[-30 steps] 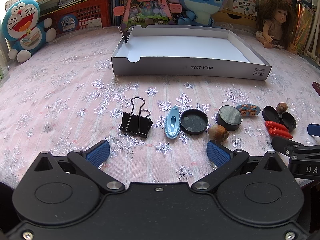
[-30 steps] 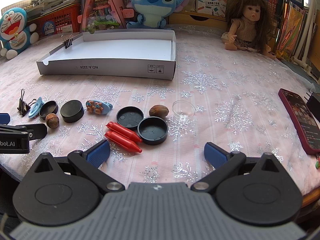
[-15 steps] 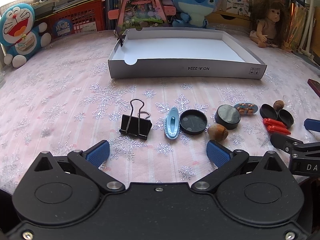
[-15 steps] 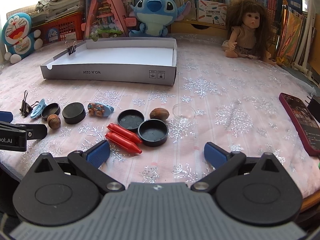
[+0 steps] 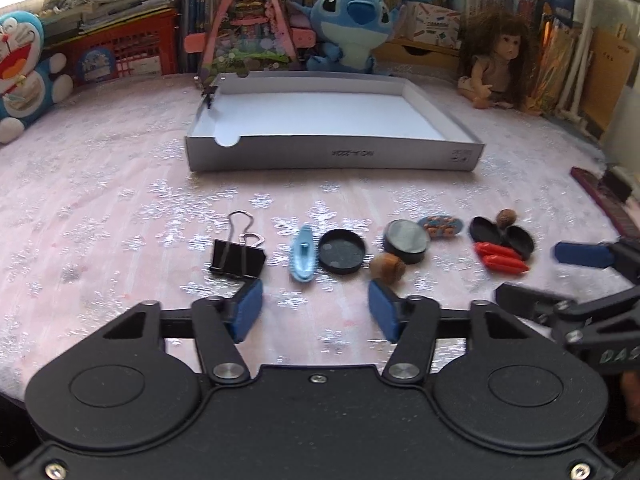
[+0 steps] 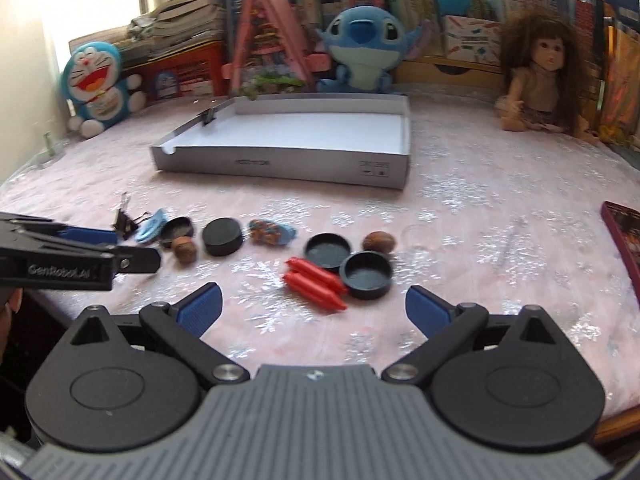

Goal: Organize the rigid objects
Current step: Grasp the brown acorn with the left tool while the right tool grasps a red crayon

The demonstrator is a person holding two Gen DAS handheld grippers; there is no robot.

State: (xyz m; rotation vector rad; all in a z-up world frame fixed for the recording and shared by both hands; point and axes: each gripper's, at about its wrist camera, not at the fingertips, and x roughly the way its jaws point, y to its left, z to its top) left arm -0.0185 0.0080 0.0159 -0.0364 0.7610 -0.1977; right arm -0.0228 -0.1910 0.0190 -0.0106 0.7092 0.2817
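Observation:
A white cardboard tray (image 5: 332, 158) stands at the back, also in the right wrist view (image 6: 280, 166). Small objects lie in a row in front of it: a black binder clip (image 5: 238, 258), a light blue clip (image 5: 304, 258), a black lid (image 5: 342, 250), an acorn (image 5: 387, 267), a black puck (image 5: 406, 236), two red crayons (image 6: 316, 284), two black caps (image 6: 366, 274) and a nut (image 6: 379, 241). My left gripper (image 5: 316, 310) is open and empty, just short of the blue clip. My right gripper (image 6: 312, 306) is open and empty, just short of the crayons.
A small binder clip (image 5: 208, 90) sits on the tray's back left corner. Plush toys (image 5: 352, 28), a doll (image 5: 496, 64) and books line the back. A dark red phone (image 6: 624, 236) lies at the right edge. A clear dome (image 6: 418, 236) lies beside the nut.
Both grippers have moved forward toward the row of objects. My left gripper's fingers have closed partway but remain open. Nothing on the table has moved.

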